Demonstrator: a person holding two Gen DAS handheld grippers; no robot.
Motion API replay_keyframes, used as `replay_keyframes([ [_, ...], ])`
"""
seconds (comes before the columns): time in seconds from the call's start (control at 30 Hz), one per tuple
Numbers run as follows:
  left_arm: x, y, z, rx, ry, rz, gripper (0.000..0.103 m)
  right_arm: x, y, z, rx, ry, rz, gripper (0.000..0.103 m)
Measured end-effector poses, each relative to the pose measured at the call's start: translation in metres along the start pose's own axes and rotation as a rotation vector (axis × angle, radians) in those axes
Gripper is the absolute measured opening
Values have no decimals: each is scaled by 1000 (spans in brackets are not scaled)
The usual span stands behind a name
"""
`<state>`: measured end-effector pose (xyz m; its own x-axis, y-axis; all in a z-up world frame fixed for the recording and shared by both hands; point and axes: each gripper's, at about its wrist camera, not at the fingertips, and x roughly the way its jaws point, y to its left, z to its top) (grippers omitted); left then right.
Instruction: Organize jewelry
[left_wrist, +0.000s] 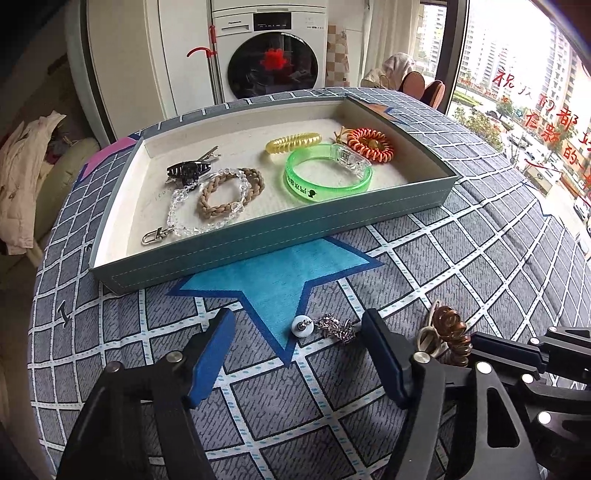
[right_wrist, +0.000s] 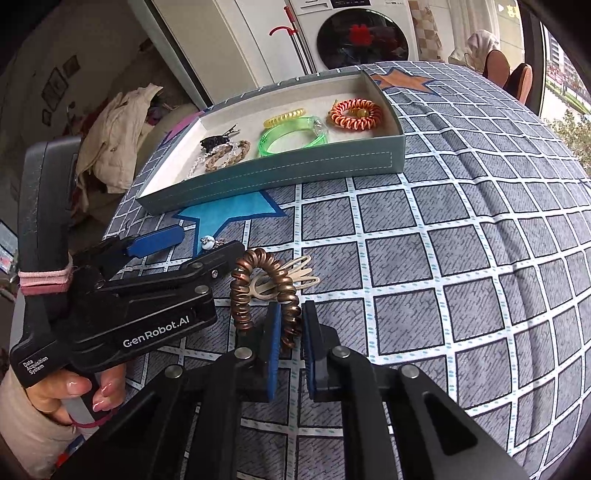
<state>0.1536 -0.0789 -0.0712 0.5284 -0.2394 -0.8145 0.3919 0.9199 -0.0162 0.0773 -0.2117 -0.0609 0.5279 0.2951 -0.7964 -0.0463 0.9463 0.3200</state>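
A grey cloth (left_wrist: 461, 258) with a white grid and blue stars is seen. The tray (left_wrist: 258, 243) is coloured grey-blue outside and cream inside. In it a green bangle (left_wrist: 325, 177), a yellow coil tie (left_wrist: 293, 142), an orange-and-white coil tie (left_wrist: 371, 144) and a tan braided band (left_wrist: 231, 192) are seen. A brown coil tie (right_wrist: 258, 291) is seen between blue pads (right_wrist: 273, 350).

Background stuff: a washer (left_wrist: 271, 55) sat way out ahead of the jaws, with a red-handled mop (left_wrist: 211, 59) leaning just left of it. A pile of clothes (left_wrist: 26, 177) was off to the far left, a chair (left_wrist: 413, 83) ahead-right. Checked quilt (left_wrist: 461, 258) lay under everything.
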Motion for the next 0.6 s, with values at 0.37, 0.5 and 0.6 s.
replay_keyframes([
  [0.37, -12, 13, -4, -46, -5, -75, 20, -4, -1, 0, 8, -12, -17, 12],
  [0.5, -19, 20, -6, -62, -19, -81, 20, -10, -2, 1, 6, -22, -22, 12],
  [0.6, -24, 21, -5, -62, -31, -73, 20, -12, -3, 2, 11, -27, -25, 12],
])
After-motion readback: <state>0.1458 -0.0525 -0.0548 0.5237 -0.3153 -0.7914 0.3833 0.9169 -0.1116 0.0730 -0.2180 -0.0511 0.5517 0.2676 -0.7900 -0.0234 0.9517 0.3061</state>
